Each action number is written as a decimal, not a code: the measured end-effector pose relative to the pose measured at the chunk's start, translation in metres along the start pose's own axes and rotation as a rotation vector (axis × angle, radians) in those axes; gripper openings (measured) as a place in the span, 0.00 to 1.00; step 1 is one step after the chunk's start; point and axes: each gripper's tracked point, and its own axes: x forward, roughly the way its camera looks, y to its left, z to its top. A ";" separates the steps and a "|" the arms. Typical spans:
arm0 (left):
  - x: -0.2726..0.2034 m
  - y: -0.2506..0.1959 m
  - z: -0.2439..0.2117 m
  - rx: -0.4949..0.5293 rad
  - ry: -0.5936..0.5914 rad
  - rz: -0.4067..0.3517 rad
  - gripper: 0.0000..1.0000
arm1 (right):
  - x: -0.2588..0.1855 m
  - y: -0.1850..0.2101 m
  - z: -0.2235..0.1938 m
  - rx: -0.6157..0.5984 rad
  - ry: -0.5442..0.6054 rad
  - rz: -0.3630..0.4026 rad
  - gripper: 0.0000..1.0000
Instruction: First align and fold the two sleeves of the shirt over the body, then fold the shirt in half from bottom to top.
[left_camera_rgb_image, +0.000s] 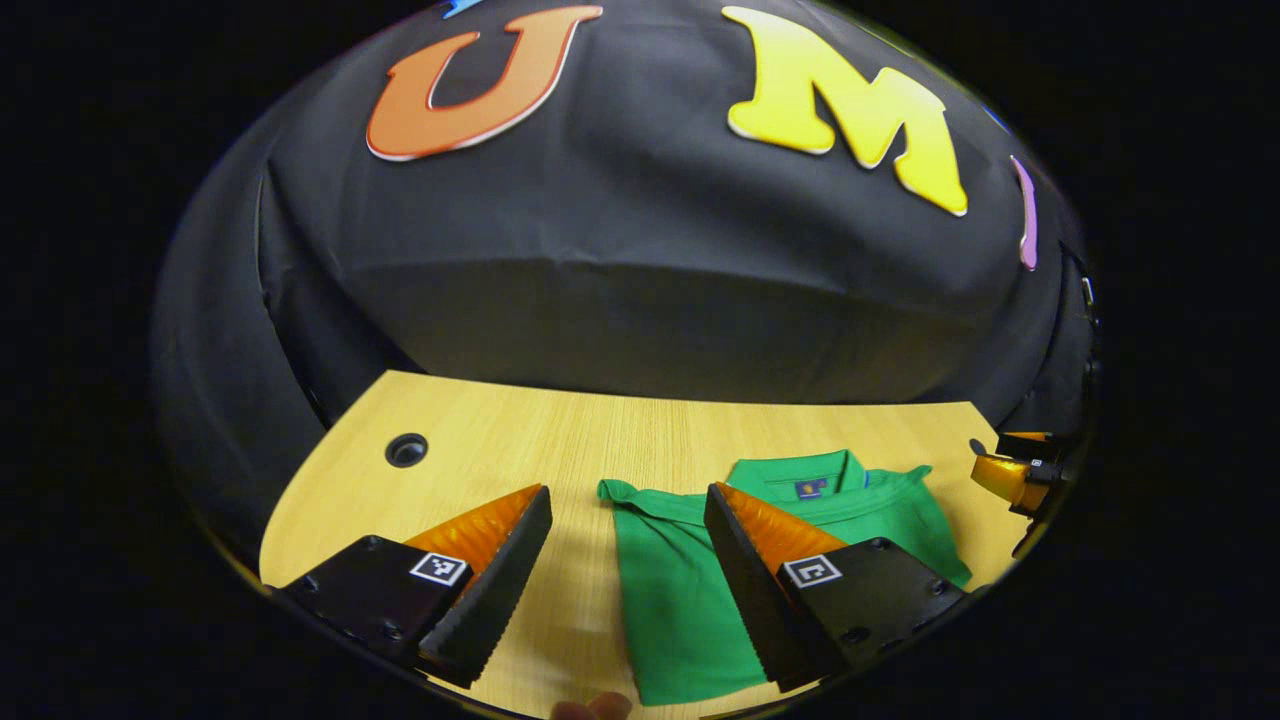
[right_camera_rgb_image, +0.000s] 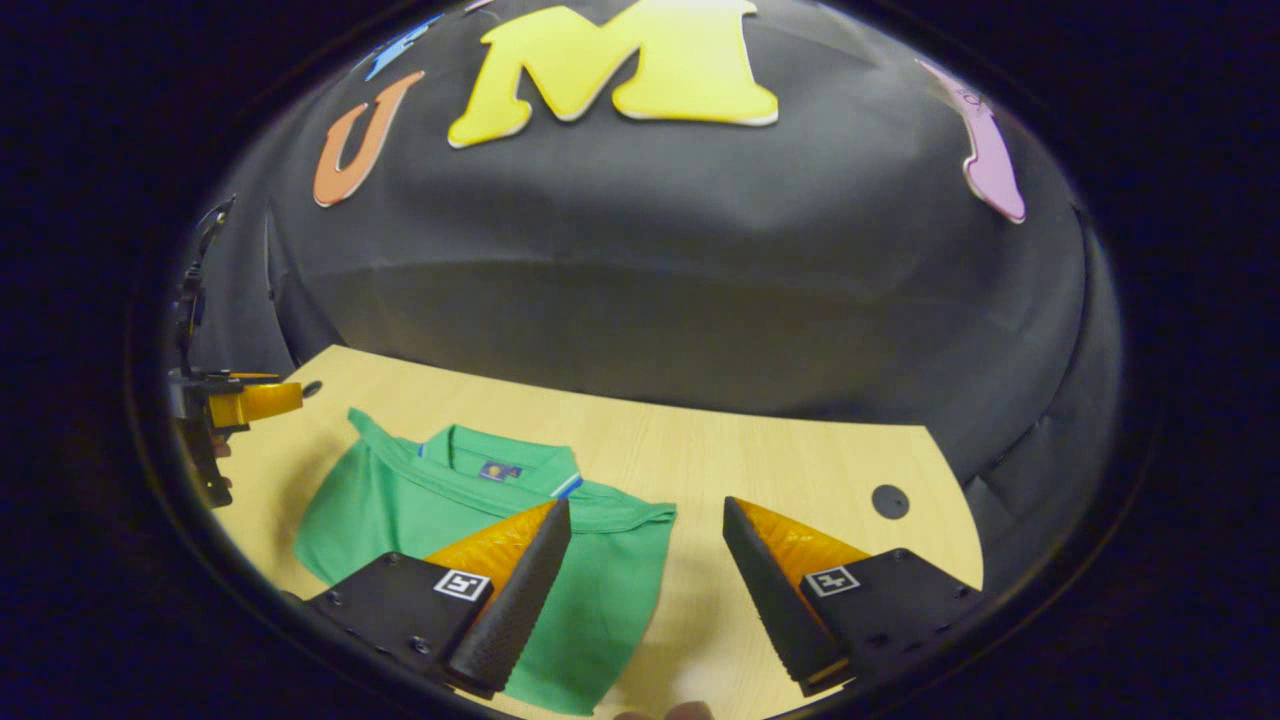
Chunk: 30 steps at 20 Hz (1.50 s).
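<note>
A green polo shirt (left_camera_rgb_image: 690, 590) lies flat on the wooden table (left_camera_rgb_image: 500, 440), collar toward the far wall, its sleeves lying folded in over the body. My left gripper (left_camera_rgb_image: 628, 520) hovers open above the shirt's left edge, with nothing between its fingers. In the right gripper view the same shirt (right_camera_rgb_image: 400, 505) sits at the lower left, and my right gripper (right_camera_rgb_image: 648, 525) hangs open over its right edge, holding nothing. The right gripper (left_camera_rgb_image: 1015, 470) also appears at the far right of the left gripper view; the left gripper (right_camera_rgb_image: 240, 400) appears at the far left of the right gripper view.
The table has a round cable hole near its far left corner (left_camera_rgb_image: 406, 450) and another near its far right corner (right_camera_rgb_image: 889, 500). Black cloth walls close the booth behind the table. A fingertip (left_camera_rgb_image: 590, 706) peeks in at the near edge.
</note>
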 end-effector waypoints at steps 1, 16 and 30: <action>-0.020 -0.004 0.011 0.011 -0.029 0.001 0.99 | -0.021 0.003 0.009 0.005 -0.031 0.000 0.98; -0.328 -0.060 0.010 -0.069 -0.347 0.037 0.98 | -0.344 0.036 0.018 -0.021 -0.400 -0.087 0.92; -0.383 -0.087 0.008 0.066 -0.438 0.023 0.98 | -0.388 0.075 -0.003 0.035 -0.422 -0.045 0.94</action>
